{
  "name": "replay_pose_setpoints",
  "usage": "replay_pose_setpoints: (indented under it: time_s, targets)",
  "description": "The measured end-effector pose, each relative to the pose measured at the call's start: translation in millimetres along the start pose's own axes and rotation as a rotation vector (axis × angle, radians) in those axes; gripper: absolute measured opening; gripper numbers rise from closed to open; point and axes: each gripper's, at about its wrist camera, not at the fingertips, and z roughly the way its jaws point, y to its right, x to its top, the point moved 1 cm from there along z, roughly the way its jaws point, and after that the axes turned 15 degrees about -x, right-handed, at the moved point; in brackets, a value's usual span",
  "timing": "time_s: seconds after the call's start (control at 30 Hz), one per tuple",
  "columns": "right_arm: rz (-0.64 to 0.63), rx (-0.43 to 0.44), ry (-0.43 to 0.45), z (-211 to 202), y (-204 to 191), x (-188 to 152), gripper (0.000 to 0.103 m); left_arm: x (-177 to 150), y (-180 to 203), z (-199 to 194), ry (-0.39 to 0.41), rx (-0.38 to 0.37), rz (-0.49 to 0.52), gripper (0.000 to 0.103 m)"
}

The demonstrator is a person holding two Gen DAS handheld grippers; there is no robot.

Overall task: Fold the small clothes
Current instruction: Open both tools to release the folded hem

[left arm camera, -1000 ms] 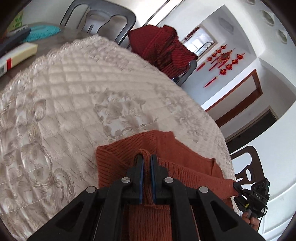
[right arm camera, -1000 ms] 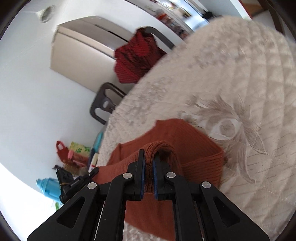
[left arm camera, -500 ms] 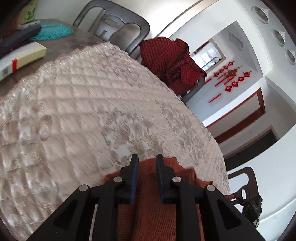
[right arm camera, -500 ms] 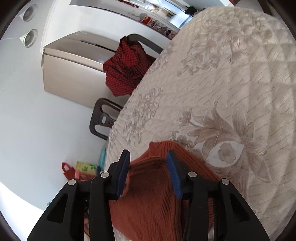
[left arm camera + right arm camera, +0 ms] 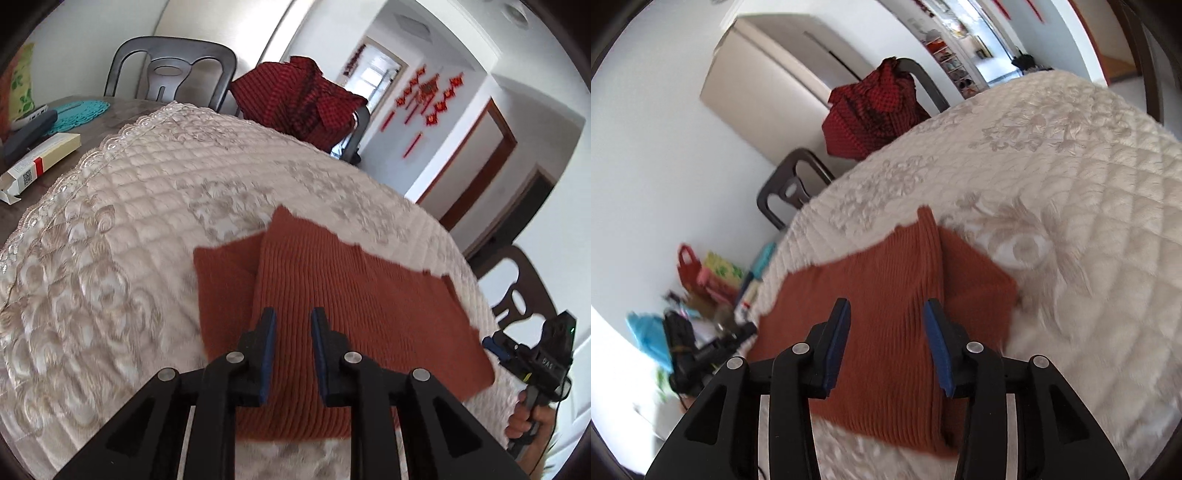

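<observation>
Two grippers hang over the rust sweater [image 5: 354, 314], which lies folded on the quilted cloth [image 5: 110, 221] near the table's near edge. Left gripper [image 5: 292, 321] jaws are a little apart, right gripper [image 5: 886, 314] jaws wider, both holding nothing. To fold well, pinch one side edge with both and lay it across evenly.
</observation>
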Motion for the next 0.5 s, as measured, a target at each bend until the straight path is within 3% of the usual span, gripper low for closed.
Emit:
replay_pose_setpoints:
  time_s: [0.1, 0.13, 0.17, 0.33, 0.5]
  targets:
    - [-0.089, -0.094, -0.013, -1, 0, -19, 0.04, -11, 3, 6, -0.032, 0.046, 0.065, 0.021]
    - [-0.099, -0.133, -0.024, 3, 4, -21, 0.033, -11, 4, 5, -0.032, 0.05, 0.07, 0.021]
    - [-0.103, -0.16, -0.023, 3, 7, -22, 0.018, -10, 5, 4, -0.033, 0.06, 0.074, 0.021]
    - [-0.124, -0.244, 0.029, -16, 10, -22, 0.017, -17, 19, -12, -0.02, 0.091, 0.122, 0.021]
    - [-0.21, -0.234, 0.066, -36, -15, -38, 0.017, -31, 46, -20, -0.025, 0.06, 0.19, 0.021]
